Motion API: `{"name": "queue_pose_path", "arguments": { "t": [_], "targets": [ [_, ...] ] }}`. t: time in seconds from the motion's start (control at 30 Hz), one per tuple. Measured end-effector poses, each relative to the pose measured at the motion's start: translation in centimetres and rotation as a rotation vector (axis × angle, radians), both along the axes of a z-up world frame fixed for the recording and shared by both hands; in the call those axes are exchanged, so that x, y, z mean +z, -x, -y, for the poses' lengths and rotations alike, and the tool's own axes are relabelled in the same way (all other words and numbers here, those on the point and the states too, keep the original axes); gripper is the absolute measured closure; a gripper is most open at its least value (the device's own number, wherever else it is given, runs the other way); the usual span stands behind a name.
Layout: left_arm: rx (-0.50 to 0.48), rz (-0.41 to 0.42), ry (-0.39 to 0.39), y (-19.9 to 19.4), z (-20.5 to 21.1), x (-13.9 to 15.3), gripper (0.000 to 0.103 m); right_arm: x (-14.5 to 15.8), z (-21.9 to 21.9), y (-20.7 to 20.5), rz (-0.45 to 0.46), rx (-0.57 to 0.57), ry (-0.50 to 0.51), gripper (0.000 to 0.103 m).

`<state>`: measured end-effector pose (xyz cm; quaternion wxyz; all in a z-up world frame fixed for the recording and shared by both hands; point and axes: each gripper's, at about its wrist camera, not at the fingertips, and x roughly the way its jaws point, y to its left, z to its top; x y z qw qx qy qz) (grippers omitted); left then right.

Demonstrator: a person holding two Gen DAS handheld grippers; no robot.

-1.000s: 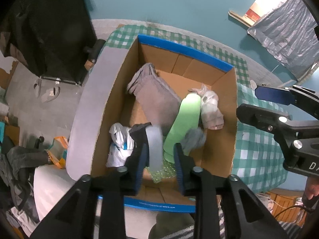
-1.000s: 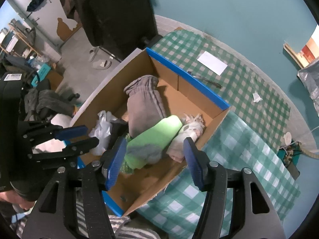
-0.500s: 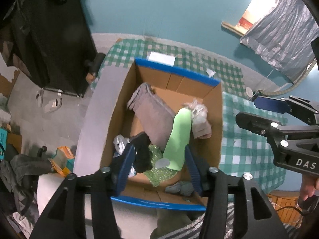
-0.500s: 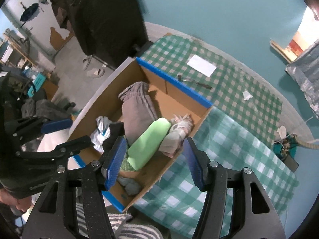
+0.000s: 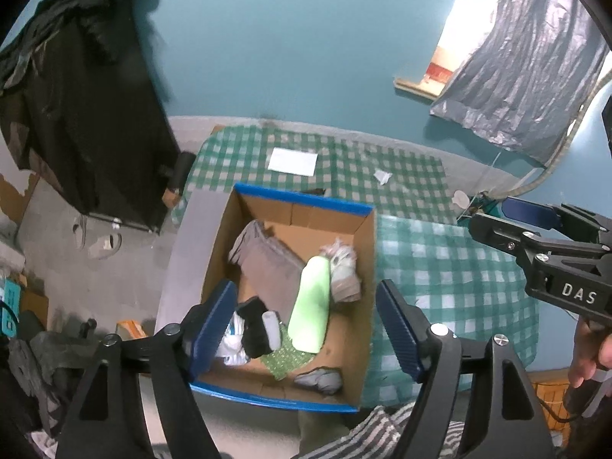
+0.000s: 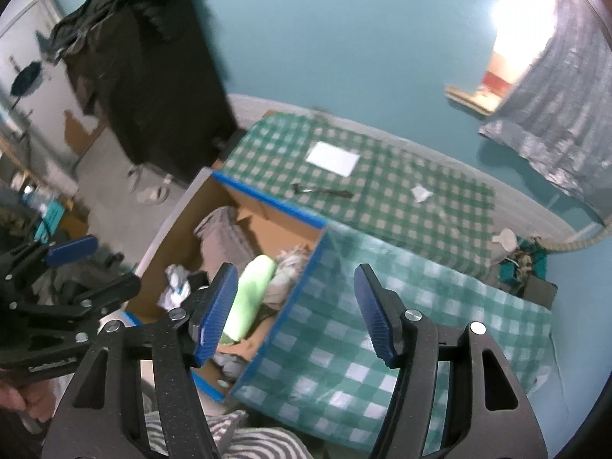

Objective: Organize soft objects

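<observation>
An open cardboard box (image 5: 365, 267) with blue-taped edges sits below me, also in the right wrist view (image 6: 302, 267). It holds a grey folded cloth (image 5: 267, 264), a light green roll (image 5: 311, 306), a pale bundle (image 5: 344, 271), black and grey socks (image 5: 258, 325), a white bag (image 5: 233, 340), green bubble wrap (image 5: 285, 355) and a small grey item (image 5: 319, 376). My left gripper (image 5: 306, 325) is open and empty, high above the box. My right gripper (image 6: 292, 306) is open and empty, above the box's right edge.
A green checked cloth (image 5: 440, 267) covers the table right of and behind the box. On it lie a white paper (image 6: 332, 158), a spoon (image 6: 321, 191) and a paper scrap (image 6: 420, 193). A black garment (image 5: 76, 114) hangs at the left.
My left gripper opened and let go of the grey sock, which now lies in the box. Both grippers rose up and away from the box.
</observation>
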<state>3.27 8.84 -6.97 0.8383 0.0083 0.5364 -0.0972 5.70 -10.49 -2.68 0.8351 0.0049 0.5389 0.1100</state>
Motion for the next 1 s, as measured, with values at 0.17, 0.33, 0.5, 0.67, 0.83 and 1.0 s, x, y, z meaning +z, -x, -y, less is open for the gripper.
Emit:
{"name": "queue_pose_path", "arguments": {
  "t": [0.17,0.33,0.5,0.67,0.83,1.0],
  "targets": [
    [-0.027,0.043,-0.007,0.3,1.4,1.9,0.021,1.3,2.1,1.2,0.026,-0.063,0.010,0.040],
    [-0.072,0.074,-0.032,0.7,2.8,3.2,0.016,2.2,3.8,2.5,0.042,-0.124,0.008,0.040],
    [-0.109,0.078,-0.040,1.2,4.3,3.8,0.016,3.2,5.6,3.9,0.049,-0.177,0.006,0.040],
    [-0.130,0.091,-0.061,1.7,5.7,4.5,0.016,3.5,7.1,4.9,0.057,-0.228,0.013,0.040],
    [-0.130,0.108,-0.048,2.0,6.5,5.3,0.016,3.2,8.3,5.5,0.046,-0.254,0.015,0.040],
    [-0.136,0.102,-0.043,2.0,7.3,5.5,0.016,3.3,9.4,5.9,0.045,-0.275,0.015,0.040]
  ]
}}
